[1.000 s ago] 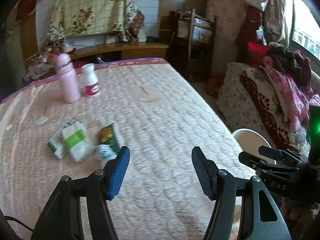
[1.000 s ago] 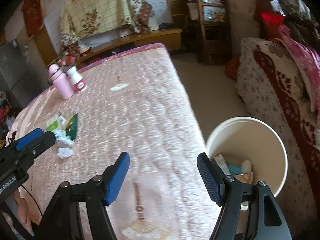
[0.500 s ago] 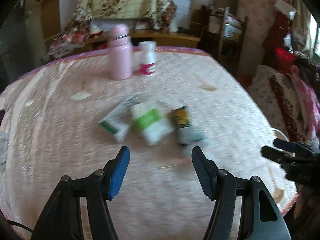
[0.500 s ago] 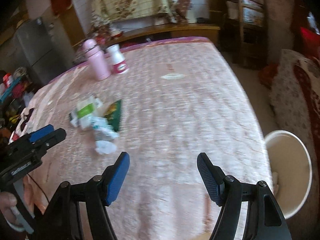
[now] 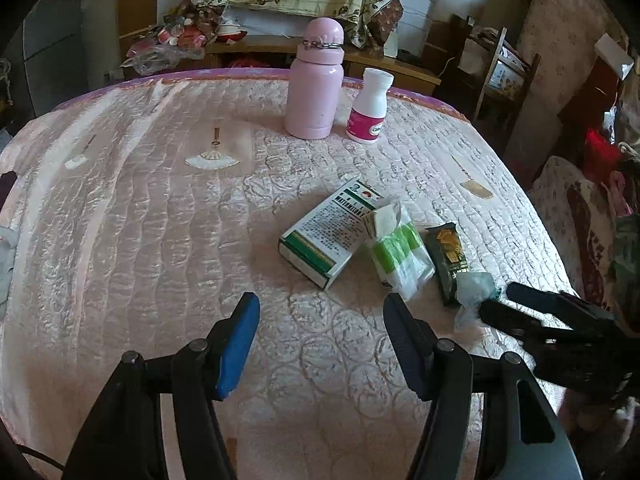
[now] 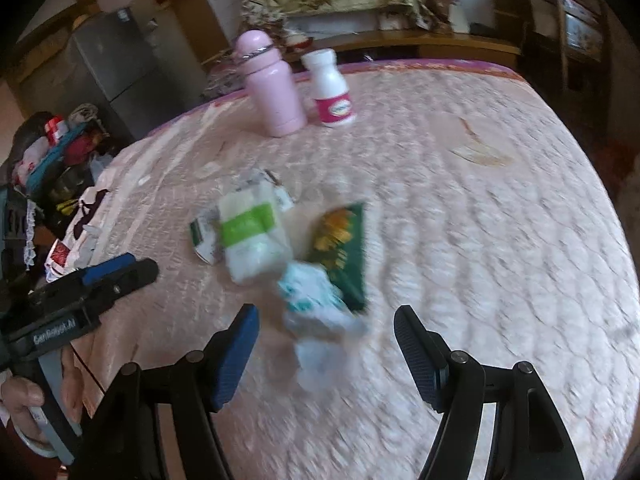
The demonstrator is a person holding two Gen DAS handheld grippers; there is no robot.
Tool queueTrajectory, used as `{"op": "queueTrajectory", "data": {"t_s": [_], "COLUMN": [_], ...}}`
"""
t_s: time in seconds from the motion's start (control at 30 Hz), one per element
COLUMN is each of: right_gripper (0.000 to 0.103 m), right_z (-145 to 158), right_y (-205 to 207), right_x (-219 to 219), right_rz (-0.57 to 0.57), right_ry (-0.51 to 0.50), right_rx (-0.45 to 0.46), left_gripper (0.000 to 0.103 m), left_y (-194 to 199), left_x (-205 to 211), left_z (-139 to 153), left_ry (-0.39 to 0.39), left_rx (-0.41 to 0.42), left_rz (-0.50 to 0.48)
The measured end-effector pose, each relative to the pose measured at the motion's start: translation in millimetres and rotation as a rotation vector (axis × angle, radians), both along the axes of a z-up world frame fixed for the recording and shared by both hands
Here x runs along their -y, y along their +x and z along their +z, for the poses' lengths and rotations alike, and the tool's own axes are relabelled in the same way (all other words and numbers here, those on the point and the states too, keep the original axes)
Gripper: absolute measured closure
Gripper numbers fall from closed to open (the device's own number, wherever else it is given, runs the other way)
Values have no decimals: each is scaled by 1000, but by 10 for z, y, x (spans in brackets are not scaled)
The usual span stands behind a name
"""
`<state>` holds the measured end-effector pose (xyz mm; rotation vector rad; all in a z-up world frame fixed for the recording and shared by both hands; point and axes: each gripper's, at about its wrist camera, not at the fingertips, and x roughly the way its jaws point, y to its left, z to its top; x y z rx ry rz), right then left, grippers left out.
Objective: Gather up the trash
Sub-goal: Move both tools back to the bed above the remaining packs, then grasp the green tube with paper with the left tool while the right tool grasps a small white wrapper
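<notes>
Left gripper (image 5: pixel 320 344): jaws spread, nothing between, above quilt.
Right gripper (image 6: pixel 324 352): jaws spread, empty; crumpled tissue (image 6: pixel 316 296) just ahead, 12 o'clock.
Trash cluster, mid-quilt: green-white box (image 5: pixel 324 232), tissue pack (image 5: pixel 400 252) touching it at 3 o'clock, dark wrapper (image 5: pixel 450 260) beside.
Quilt (image 5: pixel 140 220): pink, covers table.
Far edge, 12 o'clock: pink flask (image 5: pixel 316 84), white pill bottle (image 5: pixel 370 106), upright, just apart.

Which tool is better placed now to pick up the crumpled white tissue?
Probably the right tool: the crumpled tissue lies just ahead of its open jaws. The left tool faces bare cover near the green-white box.
</notes>
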<state>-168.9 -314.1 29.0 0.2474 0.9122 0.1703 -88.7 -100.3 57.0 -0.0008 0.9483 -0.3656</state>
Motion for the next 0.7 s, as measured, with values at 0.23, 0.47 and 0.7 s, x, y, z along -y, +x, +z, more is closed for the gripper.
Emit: {"op": "queueTrajectory", "data": {"t_s": [0.23,0.47,0.7], "right_gripper": [83,83,83], "right_z": [-48,133,124], "right_y": [18,-347,-547], "right_x": [14,465,686], "right_rz": [-2,-49,-64], "right_ry": [-1,11,38], "right_rx": [10,40,29], "left_gripper": [38,39,79], "left_y": [20,270,527], "left_x": [350,648,675], "left_z": [-95,-303,-491], "left_ry": [-16,-12,-143], "left_rx": [4,-34,-114], "left_rz": [-65,30,64]}}
